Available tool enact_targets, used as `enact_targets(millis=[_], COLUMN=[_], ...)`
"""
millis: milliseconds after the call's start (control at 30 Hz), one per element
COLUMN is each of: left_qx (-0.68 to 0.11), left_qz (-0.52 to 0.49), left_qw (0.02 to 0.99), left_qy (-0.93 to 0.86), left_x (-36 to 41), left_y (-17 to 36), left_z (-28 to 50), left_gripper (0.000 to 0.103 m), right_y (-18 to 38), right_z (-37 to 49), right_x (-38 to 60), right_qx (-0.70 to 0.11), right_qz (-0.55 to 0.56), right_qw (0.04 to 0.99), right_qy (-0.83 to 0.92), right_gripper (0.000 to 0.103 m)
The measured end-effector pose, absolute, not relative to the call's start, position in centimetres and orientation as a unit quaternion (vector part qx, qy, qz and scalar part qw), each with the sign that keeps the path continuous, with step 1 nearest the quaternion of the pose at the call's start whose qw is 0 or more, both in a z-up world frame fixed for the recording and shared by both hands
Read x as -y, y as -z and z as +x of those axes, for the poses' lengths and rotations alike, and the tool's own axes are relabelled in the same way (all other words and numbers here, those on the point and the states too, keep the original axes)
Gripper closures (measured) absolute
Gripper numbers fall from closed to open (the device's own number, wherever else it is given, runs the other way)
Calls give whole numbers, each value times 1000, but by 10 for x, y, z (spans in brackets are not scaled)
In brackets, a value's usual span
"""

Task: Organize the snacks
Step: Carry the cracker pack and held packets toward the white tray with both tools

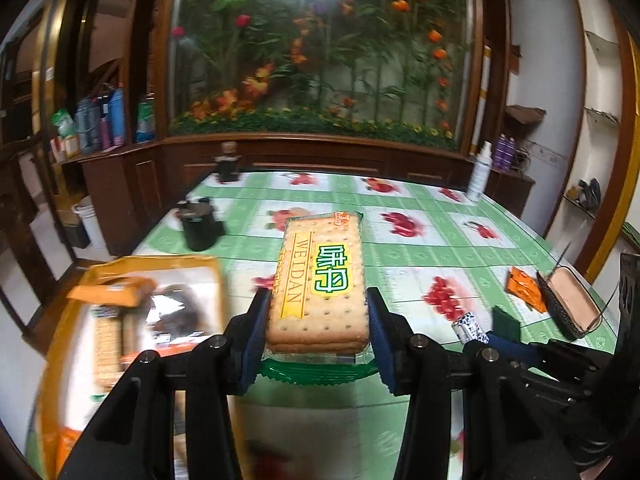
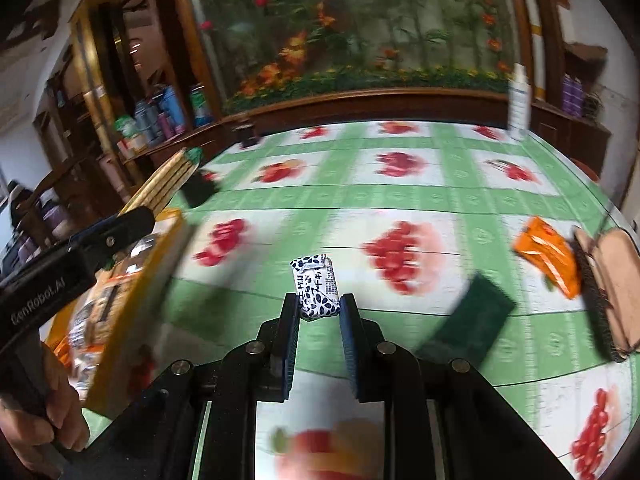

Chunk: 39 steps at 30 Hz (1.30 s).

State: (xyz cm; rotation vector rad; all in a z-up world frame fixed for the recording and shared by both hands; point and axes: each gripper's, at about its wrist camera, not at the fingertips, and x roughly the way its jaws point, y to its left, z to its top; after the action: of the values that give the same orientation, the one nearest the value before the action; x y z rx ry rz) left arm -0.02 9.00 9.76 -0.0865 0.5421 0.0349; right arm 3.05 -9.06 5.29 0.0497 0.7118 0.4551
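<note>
- Green-wrapped WEIDAN cracker pack [image 1: 320, 280] sits clamped between my left gripper's [image 1: 316, 344] blue pads, lifted above the fruit-print tablecloth [image 1: 420, 256].
- My right gripper [image 2: 319, 312] pinches a small white candy with dark leaf print [image 2: 316, 286] at its near end, jaws nearly closed.
- To the left, an orange-rimmed snack box [image 1: 80, 300] holds blurred packets.
- An orange packet [image 2: 548, 256] lies at the table's right, beside a brush [image 2: 608, 288]; a dark green packet [image 2: 468, 316] lies nearer me.
</note>
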Motion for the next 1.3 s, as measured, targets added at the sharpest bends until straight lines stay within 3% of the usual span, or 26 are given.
enact_targets(millis=[433,833,1300], left_qx=[-304,-313,-285], left_qz=[-113,-145,-84], left_qw=[939,930,935], left_qy=[-115,-128,-193], left_x=[-222,-245,-228], left_y=[-58,-39,-44], left_z=[-63,-67,-65], left_gripper=[57,57,58], right_y=[-56,-34,-23], right_z=[9,20,24], right_x=[-44,-115,-115], right_qx=[-359,-393,-394], right_qz=[-14,-41,-28], right_qw=[870,848,846], right_qy=[-338,-352,-359], right_gripper=[80,80,80])
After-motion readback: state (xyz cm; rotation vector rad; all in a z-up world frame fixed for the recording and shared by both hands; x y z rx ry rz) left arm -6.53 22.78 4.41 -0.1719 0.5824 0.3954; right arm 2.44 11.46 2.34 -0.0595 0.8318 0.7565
